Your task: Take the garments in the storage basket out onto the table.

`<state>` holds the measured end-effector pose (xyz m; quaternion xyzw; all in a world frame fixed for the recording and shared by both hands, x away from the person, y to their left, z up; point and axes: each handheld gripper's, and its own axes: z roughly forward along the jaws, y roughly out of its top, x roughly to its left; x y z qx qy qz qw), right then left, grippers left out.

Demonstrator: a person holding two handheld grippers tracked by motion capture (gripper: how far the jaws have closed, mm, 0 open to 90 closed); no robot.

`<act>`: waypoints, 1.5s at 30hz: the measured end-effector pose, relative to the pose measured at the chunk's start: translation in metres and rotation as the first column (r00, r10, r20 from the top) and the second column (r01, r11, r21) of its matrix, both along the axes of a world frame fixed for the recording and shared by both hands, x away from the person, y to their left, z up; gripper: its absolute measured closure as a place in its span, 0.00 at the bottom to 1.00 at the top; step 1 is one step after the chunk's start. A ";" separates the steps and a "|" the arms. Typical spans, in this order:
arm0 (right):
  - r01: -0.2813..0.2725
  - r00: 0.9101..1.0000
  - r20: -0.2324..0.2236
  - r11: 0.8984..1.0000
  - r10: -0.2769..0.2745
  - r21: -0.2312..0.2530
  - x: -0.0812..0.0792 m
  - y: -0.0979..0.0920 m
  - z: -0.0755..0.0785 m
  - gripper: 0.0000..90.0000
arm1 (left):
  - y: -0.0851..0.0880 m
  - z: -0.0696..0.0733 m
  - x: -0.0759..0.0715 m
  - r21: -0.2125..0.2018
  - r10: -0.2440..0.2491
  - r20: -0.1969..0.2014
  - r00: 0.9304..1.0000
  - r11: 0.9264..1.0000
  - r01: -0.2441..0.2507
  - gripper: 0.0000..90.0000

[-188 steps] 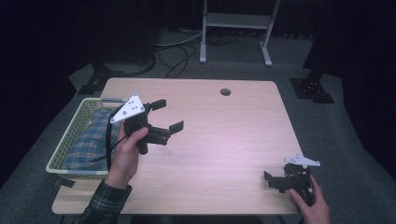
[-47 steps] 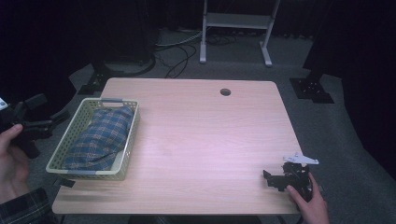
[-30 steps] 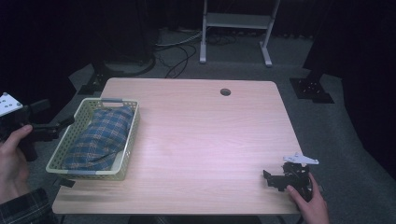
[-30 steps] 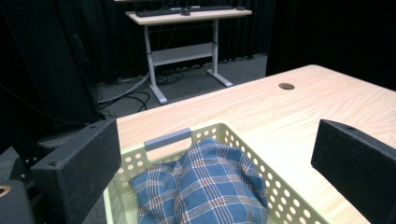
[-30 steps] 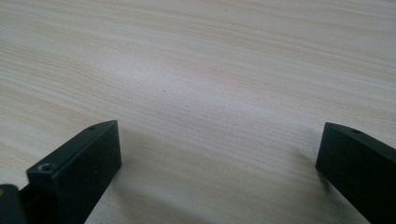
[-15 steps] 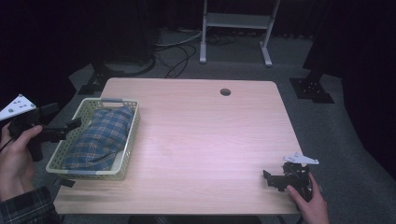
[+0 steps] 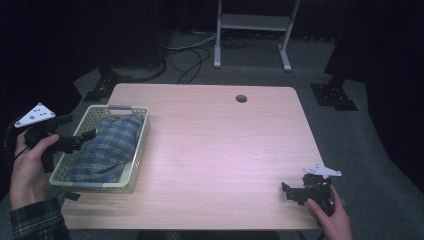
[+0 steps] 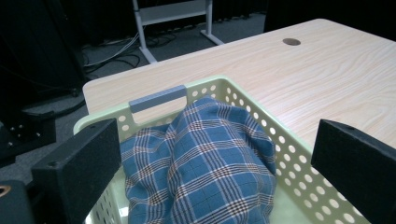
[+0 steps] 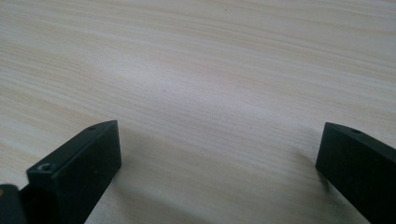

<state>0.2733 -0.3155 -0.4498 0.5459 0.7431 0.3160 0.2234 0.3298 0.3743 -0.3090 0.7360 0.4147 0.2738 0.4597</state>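
Hovering: L tool [image 7: 82, 132] at basket [image 7: 131, 176] edge

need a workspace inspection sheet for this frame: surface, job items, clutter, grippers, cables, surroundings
Surface: wooden table, round hole near the far edge.
Job's things: green basket at the table's left edge, blue plaid cloth bunched inside it.
Clutter: nothing seen.
Grippers: left gripper open, held at the basket's left rim, jaws toward the cloth; right gripper open, low over the table's near right corner, holding nothing.
Cables: loose cables on the floor beyond the table; a cable trails at the left hand.
Surroundings: dark room, grey floor, white stand behind the table, black stand bases on the floor.
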 end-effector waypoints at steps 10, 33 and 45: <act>0.000 1.000 0.000 1.000 0.000 0.000 0.000 0.000 0.000 0.00 | -0.003 -0.010 0.008 0.019 0.006 -0.042 0.999 1.000 -0.005 0.01; 0.000 1.000 0.000 1.000 0.000 0.000 0.000 0.000 0.000 0.00 | -0.018 -0.028 0.024 0.093 0.010 -0.114 0.993 0.996 0.000 0.01; 0.000 1.000 0.000 1.000 0.000 0.000 0.000 0.000 0.000 0.00 | -0.023 -0.044 0.033 0.136 0.018 -0.173 0.985 0.991 0.006 0.01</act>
